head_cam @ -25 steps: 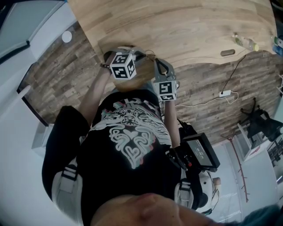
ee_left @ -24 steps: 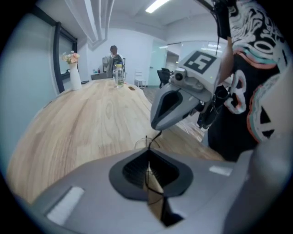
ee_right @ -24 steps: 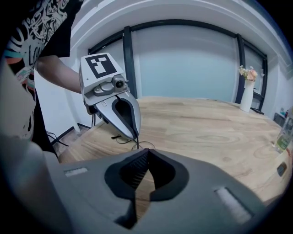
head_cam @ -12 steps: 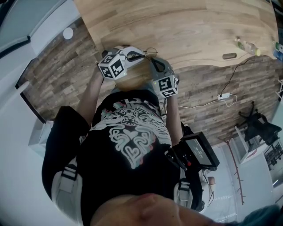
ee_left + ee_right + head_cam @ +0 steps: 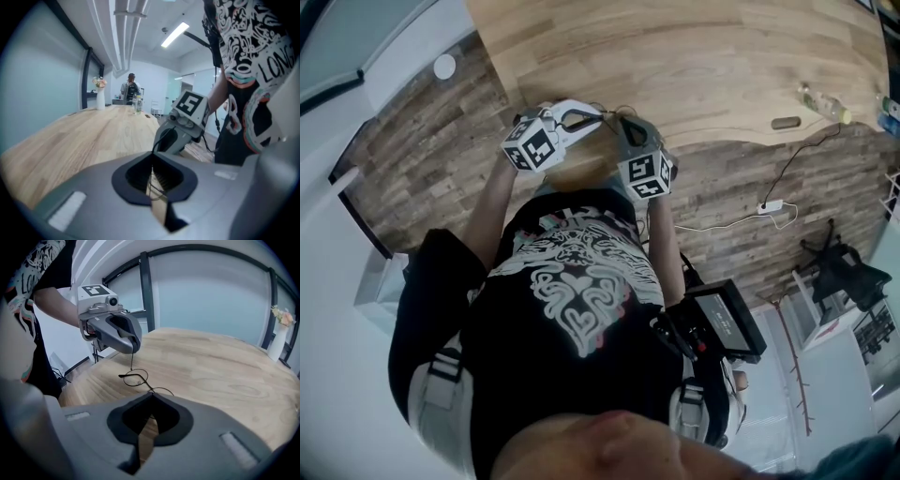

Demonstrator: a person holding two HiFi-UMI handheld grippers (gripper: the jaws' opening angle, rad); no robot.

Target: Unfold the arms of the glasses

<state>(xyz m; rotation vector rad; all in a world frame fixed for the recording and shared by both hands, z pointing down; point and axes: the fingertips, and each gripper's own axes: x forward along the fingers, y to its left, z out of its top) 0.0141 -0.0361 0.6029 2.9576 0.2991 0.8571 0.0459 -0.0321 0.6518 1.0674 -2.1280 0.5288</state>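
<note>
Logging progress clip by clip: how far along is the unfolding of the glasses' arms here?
Done: both grippers have hold of the glasses over the wooden table. In hand: the left gripper is shut on one thin arm, which stands out from the frame; the right gripper is shut on the frame's other end. Left: whether the second arm is open cannot be made out; it probably needs doing.

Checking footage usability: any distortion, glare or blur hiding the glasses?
Right gripper view: glasses sharp, dark corners. Head view: strong fisheye bends the table edge; glasses barely resolve. Left gripper view: bright ceiling strip light, dark corners.
</note>
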